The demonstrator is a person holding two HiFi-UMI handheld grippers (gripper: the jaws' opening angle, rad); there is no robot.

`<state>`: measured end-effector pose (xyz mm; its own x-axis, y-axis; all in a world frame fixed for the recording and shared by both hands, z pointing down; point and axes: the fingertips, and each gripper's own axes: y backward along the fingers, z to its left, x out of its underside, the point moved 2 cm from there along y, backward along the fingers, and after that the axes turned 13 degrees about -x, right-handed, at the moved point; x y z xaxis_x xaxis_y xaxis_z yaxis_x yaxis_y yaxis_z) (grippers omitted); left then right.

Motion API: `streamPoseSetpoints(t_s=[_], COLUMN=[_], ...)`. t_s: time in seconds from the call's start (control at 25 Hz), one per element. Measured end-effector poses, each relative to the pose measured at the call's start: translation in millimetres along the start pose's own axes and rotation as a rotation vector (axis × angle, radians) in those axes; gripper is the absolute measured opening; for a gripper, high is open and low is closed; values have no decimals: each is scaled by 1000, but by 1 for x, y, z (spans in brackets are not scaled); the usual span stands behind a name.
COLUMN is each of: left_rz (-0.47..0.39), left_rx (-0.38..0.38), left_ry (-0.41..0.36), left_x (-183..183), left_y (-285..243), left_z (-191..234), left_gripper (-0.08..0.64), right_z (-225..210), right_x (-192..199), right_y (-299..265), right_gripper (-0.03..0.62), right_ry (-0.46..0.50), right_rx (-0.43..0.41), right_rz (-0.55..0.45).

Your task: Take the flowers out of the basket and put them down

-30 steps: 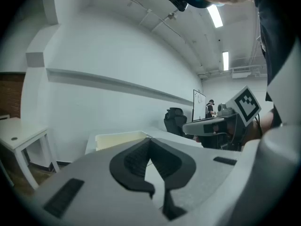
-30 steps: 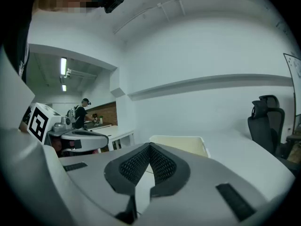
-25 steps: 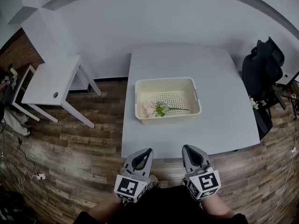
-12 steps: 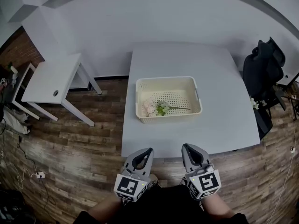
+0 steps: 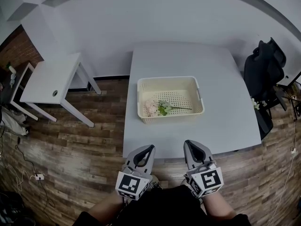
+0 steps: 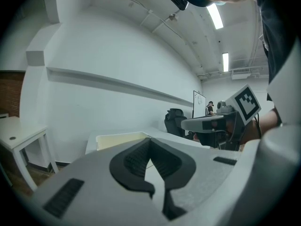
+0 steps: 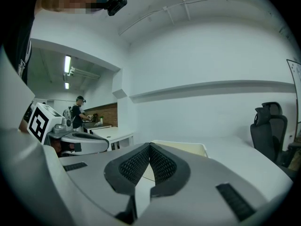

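Flowers (image 5: 154, 108) inside basket (image 5: 167, 78): seen in head view only.

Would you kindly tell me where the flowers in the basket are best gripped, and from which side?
Probably by the bare stem, from above: it lies flat, pointing right from the blossoms, and the walls of the basket block a sideways approach.

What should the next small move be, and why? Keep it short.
Probably open the right gripper and reach forward toward the flowers. Its jaws are shut and empty near the table's front edge, while the flowers lie in the basket, stem toward its side.
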<state>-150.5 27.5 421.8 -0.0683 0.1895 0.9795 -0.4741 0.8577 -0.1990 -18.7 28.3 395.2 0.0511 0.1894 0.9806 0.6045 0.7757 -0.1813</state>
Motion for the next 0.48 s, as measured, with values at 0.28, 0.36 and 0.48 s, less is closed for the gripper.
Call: streamPoseSetpoints(t_s=[0.28,0.36,0.48], left_rz=[-17,-19,-26], left_rx=[13,13,8], left_ry=[-2,-4,-2], left_x=[-7,-7,-10], left_y=[-4,-5,-10], left_z=[5,5,4], left_gripper=[6,6,6], right_z=[-1,-2,-8], right_x=[-3,-3,-7], right_y=[-7,-9,-13], right_gripper=[20,20,20], right_ry=[21,15,25], right_rx=[-4,-12,-21], right_rz=[-11,-8,-5])
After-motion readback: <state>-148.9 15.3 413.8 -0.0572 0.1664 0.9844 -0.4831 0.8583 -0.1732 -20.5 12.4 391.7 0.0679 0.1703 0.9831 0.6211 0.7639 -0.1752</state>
